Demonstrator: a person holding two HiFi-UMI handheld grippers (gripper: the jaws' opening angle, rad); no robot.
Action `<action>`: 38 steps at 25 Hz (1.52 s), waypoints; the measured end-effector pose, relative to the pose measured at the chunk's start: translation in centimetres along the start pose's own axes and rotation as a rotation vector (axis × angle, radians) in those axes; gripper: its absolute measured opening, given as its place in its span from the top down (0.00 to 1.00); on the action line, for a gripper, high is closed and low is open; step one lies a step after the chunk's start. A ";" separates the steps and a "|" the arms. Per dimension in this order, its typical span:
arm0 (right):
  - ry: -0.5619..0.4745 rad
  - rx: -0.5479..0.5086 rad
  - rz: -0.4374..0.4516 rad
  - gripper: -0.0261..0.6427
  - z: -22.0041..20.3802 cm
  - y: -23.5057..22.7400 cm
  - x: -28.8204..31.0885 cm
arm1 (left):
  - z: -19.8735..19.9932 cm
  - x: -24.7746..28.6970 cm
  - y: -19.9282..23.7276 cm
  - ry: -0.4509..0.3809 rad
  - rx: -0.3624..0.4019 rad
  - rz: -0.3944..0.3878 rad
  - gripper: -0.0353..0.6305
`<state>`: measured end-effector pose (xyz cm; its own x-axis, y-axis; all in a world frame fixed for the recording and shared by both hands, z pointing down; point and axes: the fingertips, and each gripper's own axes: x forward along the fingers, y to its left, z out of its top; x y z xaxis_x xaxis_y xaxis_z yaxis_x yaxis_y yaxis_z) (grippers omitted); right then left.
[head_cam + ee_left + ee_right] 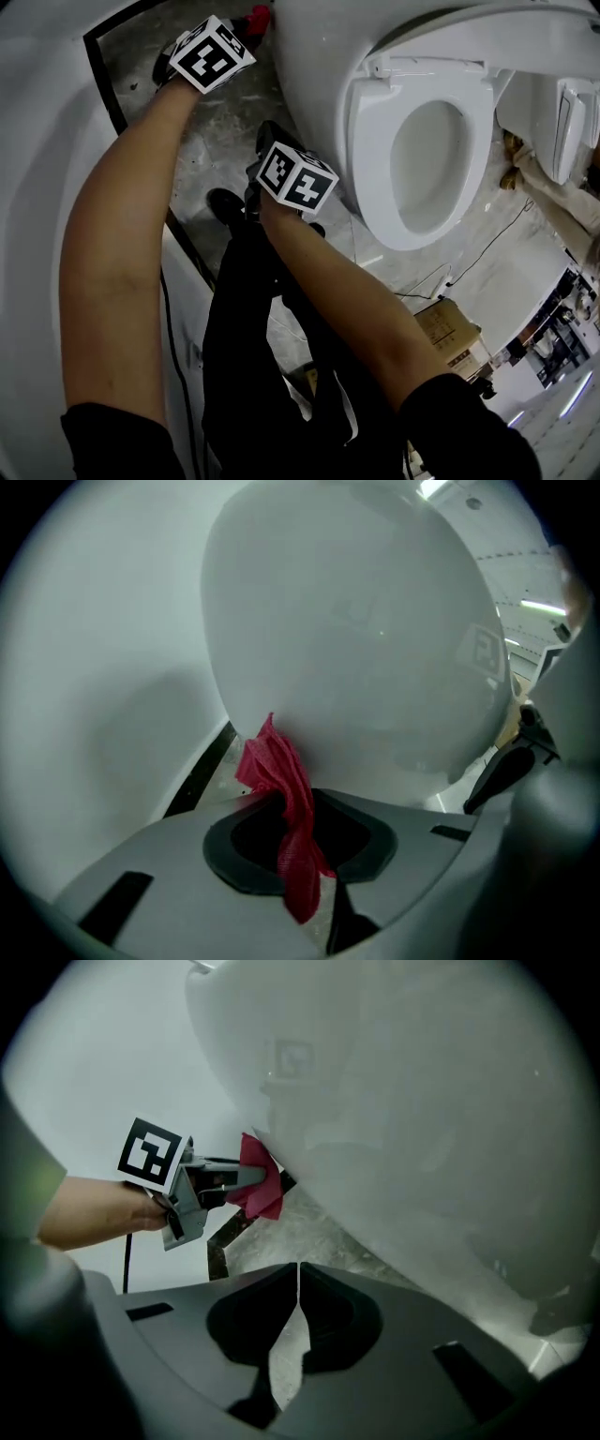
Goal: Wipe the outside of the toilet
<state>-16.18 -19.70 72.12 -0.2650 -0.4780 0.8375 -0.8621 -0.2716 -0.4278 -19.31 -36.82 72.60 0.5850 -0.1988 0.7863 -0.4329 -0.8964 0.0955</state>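
The left tongs (298, 857) are pinching a red cloth (284, 803), whose loose end stands up past the tips and seems to lie against the lower outside wall of the toilet (356, 639). The right tongs (295, 1309) are pressed together with nothing between them, low over the speckled floor (314, 1232) just beside the bowl.

In my judgement the wiping is under way. The cloth sits at the far left of the bowl, close to the floor. The white wall looks equally clean everywhere, so the pictures do not show which parts have been wiped. The near side, the right side and the base probably remain to do.

In the head view the left arm (112, 234) is stretched well forward along the left side, reaching around the bowl's far curve. The right arm (347, 300) is also extended, shorter, and ends near the bowl's near left side, below the seat (370, 131), doing no work.
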 end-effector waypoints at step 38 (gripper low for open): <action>0.004 0.057 -0.107 0.91 -13.4 -23.1 -11.3 | -5.3 7.3 -29.0 0.031 -0.056 -0.033 0.82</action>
<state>0.92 3.12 77.08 -0.1749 -0.4403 0.8806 -0.8595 -0.3680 -0.3547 -6.15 -10.21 78.85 0.5785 -0.1568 0.8005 -0.4521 -0.8785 0.1546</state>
